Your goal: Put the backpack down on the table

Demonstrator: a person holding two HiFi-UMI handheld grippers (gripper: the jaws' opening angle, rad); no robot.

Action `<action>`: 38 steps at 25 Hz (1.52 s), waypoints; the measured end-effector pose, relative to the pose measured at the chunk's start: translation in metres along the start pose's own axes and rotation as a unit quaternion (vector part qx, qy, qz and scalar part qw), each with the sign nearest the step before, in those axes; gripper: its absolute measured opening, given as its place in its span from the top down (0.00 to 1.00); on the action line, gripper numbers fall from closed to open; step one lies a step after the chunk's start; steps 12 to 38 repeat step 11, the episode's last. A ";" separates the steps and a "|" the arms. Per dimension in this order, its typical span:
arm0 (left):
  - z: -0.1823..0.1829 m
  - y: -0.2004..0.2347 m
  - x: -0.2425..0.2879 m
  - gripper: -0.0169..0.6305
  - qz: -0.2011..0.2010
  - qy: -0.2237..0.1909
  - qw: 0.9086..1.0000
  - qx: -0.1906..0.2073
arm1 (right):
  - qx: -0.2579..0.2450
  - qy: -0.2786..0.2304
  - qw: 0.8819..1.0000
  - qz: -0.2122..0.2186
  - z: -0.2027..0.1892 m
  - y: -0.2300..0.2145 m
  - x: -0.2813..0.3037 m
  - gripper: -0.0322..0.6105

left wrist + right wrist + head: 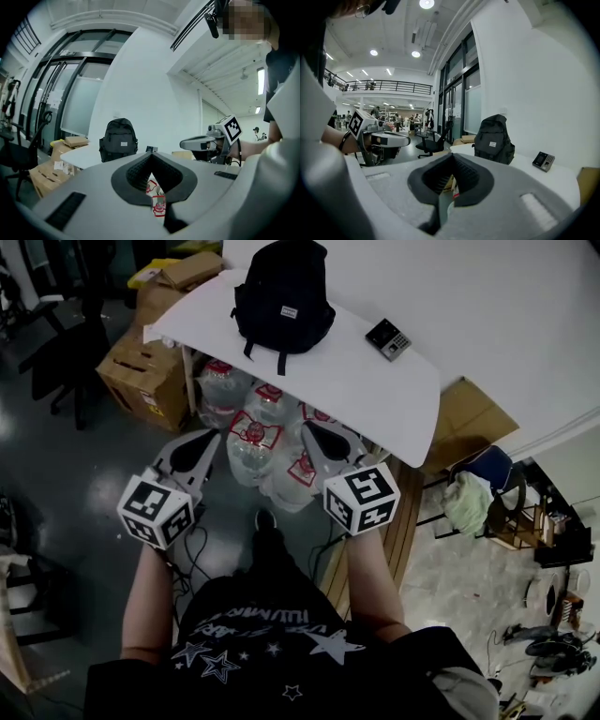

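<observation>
The black backpack [281, 292] stands upright on the white table [375, 390], toward its far end; it also shows in the left gripper view as the backpack [118, 139] and in the right gripper view as the backpack [493, 139]. Both grippers hang well short of the table, side by side over the floor, and touch nothing. My left gripper [206, 439] is shut, its jaws meeting with nothing between them [151, 158]. My right gripper [311, 430] is likewise shut and empty [451, 158]. Each gripper sees the other off to its side.
A small keypad device [387, 338] lies on the table right of the backpack. Several large water bottles [258, 432] stand under the table's near edge. Cardboard boxes [145, 371] and an office chair [56, 343] sit at left; a wooden board [469, 418] at right.
</observation>
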State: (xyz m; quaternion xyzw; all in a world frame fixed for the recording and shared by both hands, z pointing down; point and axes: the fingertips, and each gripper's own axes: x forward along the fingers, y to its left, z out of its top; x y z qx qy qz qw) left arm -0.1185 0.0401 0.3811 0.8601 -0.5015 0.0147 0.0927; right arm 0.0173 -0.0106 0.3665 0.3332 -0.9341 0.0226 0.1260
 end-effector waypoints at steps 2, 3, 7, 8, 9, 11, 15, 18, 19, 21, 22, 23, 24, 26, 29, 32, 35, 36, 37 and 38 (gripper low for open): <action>-0.001 -0.008 -0.008 0.96 -0.005 -0.001 1.000 -0.001 | -0.001 0.003 1.000 -0.001 -0.002 0.008 -0.010 0.95; -0.002 -0.012 -0.012 0.96 -0.007 -0.001 1.000 -0.001 | -0.002 0.004 1.000 -0.002 -0.003 0.011 -0.014 0.95; -0.008 -0.025 -0.025 0.96 -0.017 0.001 1.000 -0.002 | -0.005 0.008 1.000 -0.004 -0.008 0.026 -0.026 0.95; -0.011 -0.027 -0.028 0.96 -0.019 0.002 1.000 -0.002 | -0.006 0.008 1.000 -0.003 -0.010 0.030 -0.028 0.95; -0.013 -0.028 -0.032 0.96 -0.021 0.003 1.000 -0.002 | -0.007 0.009 1.000 -0.003 -0.011 0.035 -0.030 0.95; -0.019 -0.031 -0.040 0.96 -0.024 0.005 1.000 -0.003 | -0.008 0.010 1.000 -0.002 -0.015 0.044 -0.032 0.95; -0.019 -0.031 -0.040 0.96 -0.024 0.005 1.000 -0.003 | -0.008 0.010 1.000 -0.002 -0.015 0.044 -0.032 0.95; -0.019 -0.031 -0.040 0.96 -0.024 0.005 1.000 -0.003 | -0.008 0.010 1.000 -0.002 -0.015 0.044 -0.032 0.95; -0.019 -0.031 -0.040 0.96 -0.024 0.005 1.000 -0.003 | -0.008 0.010 1.000 -0.002 -0.015 0.044 -0.032 0.95; -0.019 -0.031 -0.040 0.96 -0.024 0.005 1.000 -0.003 | -0.008 0.010 1.000 -0.002 -0.015 0.044 -0.032 0.95; -0.019 -0.031 -0.040 0.96 -0.024 0.005 1.000 -0.003 | -0.008 0.010 1.000 -0.002 -0.015 0.044 -0.032 0.95; -0.019 -0.031 -0.040 0.96 -0.024 0.005 1.000 -0.003 | -0.008 0.010 1.000 -0.002 -0.015 0.044 -0.032 0.95; -0.019 -0.031 -0.040 0.96 -0.024 0.005 1.000 -0.003 | -0.008 0.010 1.000 -0.002 -0.015 0.044 -0.032 0.95; -0.019 -0.031 -0.040 0.96 -0.024 0.005 1.000 -0.003 | -0.008 0.010 1.000 -0.002 -0.015 0.044 -0.032 0.95; -0.019 -0.031 -0.040 0.96 -0.024 0.005 1.000 -0.003 | -0.008 0.010 1.000 -0.002 -0.015 0.044 -0.032 0.95; -0.019 -0.031 -0.040 0.96 -0.024 0.005 1.000 -0.003 | -0.008 0.010 1.000 -0.002 -0.015 0.044 -0.032 0.95; -0.019 -0.031 -0.040 0.96 -0.024 0.005 1.000 -0.003 | -0.008 0.010 1.000 -0.002 -0.015 0.044 -0.032 0.95; -0.019 -0.031 -0.040 0.96 -0.024 0.005 1.000 -0.003 | -0.008 0.010 1.000 -0.002 -0.015 0.044 -0.032 0.95; -0.019 -0.031 -0.040 0.96 -0.024 0.005 1.000 -0.003 | -0.008 0.010 1.000 -0.002 -0.015 0.044 -0.032 0.95; -0.019 -0.031 -0.040 0.96 -0.024 0.005 1.000 -0.003 | -0.008 0.010 1.000 -0.002 -0.015 0.044 -0.032 0.95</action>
